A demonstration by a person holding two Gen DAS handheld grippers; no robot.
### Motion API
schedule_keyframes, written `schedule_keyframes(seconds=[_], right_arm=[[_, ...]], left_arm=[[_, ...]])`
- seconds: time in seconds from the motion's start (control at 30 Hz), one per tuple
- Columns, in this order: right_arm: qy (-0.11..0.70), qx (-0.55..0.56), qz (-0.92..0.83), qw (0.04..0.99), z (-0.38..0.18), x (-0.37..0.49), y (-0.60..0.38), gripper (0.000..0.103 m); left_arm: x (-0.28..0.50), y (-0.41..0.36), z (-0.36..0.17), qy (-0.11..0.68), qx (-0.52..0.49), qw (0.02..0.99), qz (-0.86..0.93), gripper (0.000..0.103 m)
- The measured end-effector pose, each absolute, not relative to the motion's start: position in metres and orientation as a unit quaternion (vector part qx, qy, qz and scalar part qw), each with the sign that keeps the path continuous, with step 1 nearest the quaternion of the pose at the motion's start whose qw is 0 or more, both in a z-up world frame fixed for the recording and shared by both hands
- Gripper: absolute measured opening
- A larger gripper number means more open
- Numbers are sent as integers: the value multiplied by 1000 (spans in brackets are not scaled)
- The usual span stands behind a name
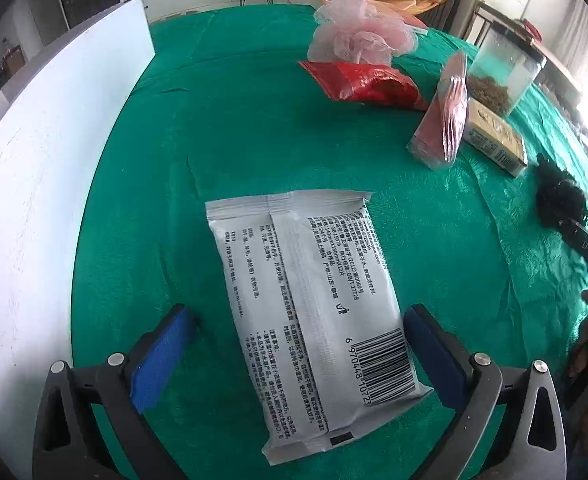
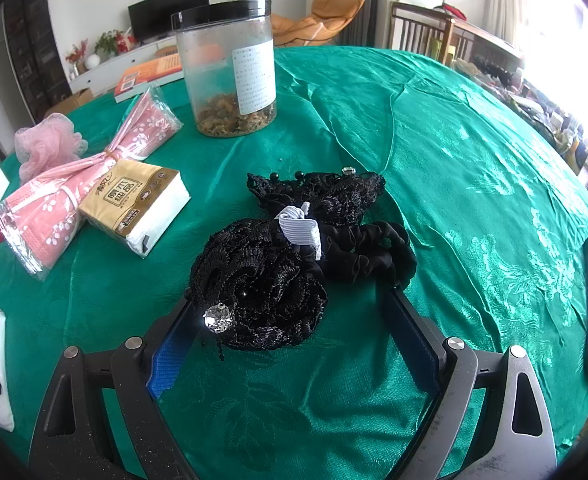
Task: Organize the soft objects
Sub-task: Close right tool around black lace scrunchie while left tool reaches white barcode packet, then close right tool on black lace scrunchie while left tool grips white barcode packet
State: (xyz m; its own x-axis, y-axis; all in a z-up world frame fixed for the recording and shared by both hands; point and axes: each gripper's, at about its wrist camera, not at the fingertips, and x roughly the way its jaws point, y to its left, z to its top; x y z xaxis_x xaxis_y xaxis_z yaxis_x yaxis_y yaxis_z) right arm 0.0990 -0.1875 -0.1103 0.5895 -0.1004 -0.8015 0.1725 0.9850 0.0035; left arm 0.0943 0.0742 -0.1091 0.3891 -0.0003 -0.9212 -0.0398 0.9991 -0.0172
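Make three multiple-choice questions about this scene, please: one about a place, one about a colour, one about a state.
1. Where does the tissue pack lie?
A. Beside the pink wrapped bundle
B. Inside the clear jar
C. On the black lace hair accessory

2. What colour is the tablecloth?
A. Red
B. Green
C. White

3. How is the left gripper?
A. Shut on the white wet-wipe pack
B. Out of view
C. Open, one finger on each side of the pack

Answers: 1 A, the pack sits against the bundle. 2 B, green cloth covers the table. 3 C, the blue pads stand wide apart around the pack.
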Motion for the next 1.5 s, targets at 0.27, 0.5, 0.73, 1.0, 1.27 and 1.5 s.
schedule_keyframes(seconds=[0.27,0.5,0.73,1.0,1.27,1.5], right_arm=[[447,40,-77,891,-111,99,-188,92],[447,40,-76,891,-110,99,-188,92],[447,40,-76,891,-110,99,-188,92],[447,40,-76,891,-110,99,-188,92],[447,40,-76,891,-110,99,-188,92],[446,40,-76,891,-110,98,-188,92]], left_arm=[[98,57,-112,544,6,839,-6,103],[90,58,-112,525,7,851,-9,103],[78,62,-112,505,10,863,-16,103],[89,85,-112,475,30,877,-64,103],[76,88,-110,509,-10,861,14,103],[64,88,-110,490,7,872,-20,98]])
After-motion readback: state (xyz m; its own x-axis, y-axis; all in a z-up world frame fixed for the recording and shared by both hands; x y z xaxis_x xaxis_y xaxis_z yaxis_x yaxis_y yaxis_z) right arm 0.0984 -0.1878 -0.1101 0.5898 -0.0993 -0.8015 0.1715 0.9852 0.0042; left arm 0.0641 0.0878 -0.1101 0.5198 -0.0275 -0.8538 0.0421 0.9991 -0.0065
